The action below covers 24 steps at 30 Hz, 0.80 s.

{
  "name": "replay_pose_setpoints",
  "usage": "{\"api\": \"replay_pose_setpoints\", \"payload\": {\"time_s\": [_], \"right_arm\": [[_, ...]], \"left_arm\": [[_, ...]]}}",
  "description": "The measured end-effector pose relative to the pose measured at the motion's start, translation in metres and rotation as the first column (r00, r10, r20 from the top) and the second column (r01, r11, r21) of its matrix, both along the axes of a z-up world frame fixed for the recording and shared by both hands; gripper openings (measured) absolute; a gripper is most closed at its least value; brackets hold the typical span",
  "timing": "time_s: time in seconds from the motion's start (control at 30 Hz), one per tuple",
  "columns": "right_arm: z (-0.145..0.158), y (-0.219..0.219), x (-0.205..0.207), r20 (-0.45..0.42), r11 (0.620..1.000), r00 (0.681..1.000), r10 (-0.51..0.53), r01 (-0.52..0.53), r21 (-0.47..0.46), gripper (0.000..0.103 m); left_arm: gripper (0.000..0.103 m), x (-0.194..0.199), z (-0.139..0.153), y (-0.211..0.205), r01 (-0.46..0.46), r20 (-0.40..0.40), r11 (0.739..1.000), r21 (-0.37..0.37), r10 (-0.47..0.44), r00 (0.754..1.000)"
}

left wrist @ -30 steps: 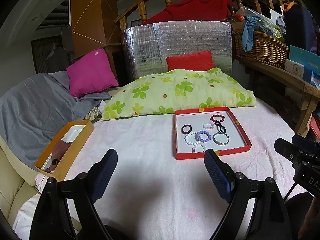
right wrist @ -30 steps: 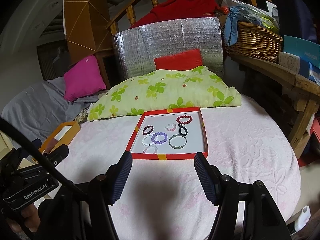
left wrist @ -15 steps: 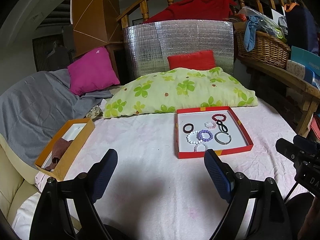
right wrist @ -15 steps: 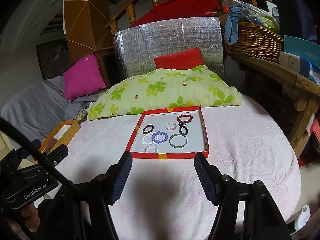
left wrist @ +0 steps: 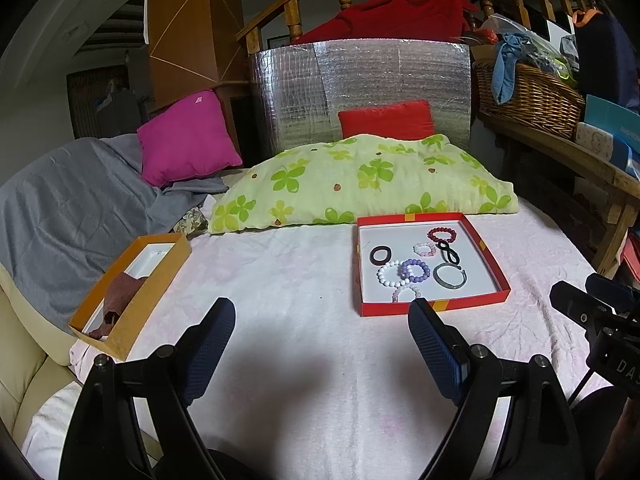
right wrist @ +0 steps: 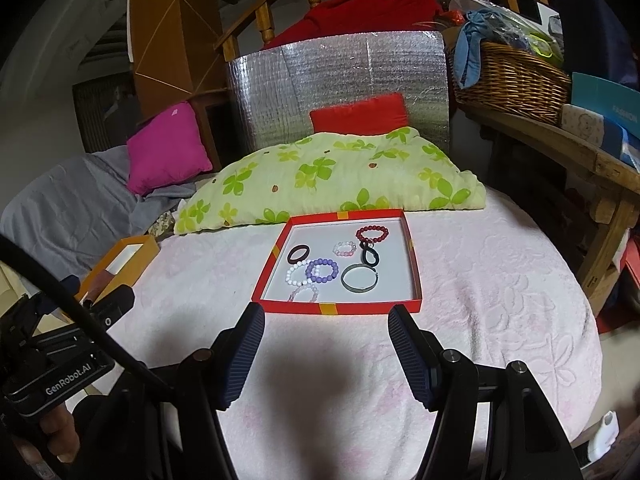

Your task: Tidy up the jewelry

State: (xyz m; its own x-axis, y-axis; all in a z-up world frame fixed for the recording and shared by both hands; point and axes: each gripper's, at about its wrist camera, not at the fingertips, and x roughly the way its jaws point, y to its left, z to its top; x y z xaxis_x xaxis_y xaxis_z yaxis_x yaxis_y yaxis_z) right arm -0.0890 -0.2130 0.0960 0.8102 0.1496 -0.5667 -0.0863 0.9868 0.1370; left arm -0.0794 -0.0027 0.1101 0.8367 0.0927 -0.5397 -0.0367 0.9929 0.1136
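I hold two grippers over a bed with a pink blanket (right wrist: 480,280). My left gripper (left wrist: 320,344) has its jaws wide apart, with nothing between them. My right gripper (right wrist: 326,344) has its jaws open too, a bit less wide, and they are empty as well. Both hang above the blanket and touch nothing.

The jewelry lies in the red box (right wrist: 412,248), just past my right jaws. I see a red bead bracelet (right wrist: 372,233), a purple bead bracelet (right wrist: 322,271), a white bead bracelet (right wrist: 294,274), a small pink bead bracelet (right wrist: 345,249), a pale bead bracelet (right wrist: 304,292) by the near wall, a dark round band (right wrist: 299,254), a black twisted band (right wrist: 369,256) and a grey bangle (right wrist: 359,278). Off to my left is an orange box (left wrist: 160,276) with a brown cloth (left wrist: 120,292) in it. I think the jewelry should go there, but I am not sure.

Things could go wrong. The purple and white bracelets touch, so I might grab both at once. The beads are round and may slip out. The box is light on a soft bed, so a push on its wall could tip it. The pale bracelet sits close to the wall, so my jaws might bump it.
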Motion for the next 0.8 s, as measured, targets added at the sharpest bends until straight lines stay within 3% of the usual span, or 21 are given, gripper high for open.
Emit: {"api": "replay_pose_setpoints", "payload": {"time_s": [0.8], "right_arm": [[-0.001, 0.015, 0.025, -0.003, 0.999, 1.0, 0.014, -0.015, -0.049, 0.068]], "left_arm": [[0.089, 0.016, -0.006, 0.01, -0.037, -0.005, 0.999, -0.011, 0.037, 0.999]]}}
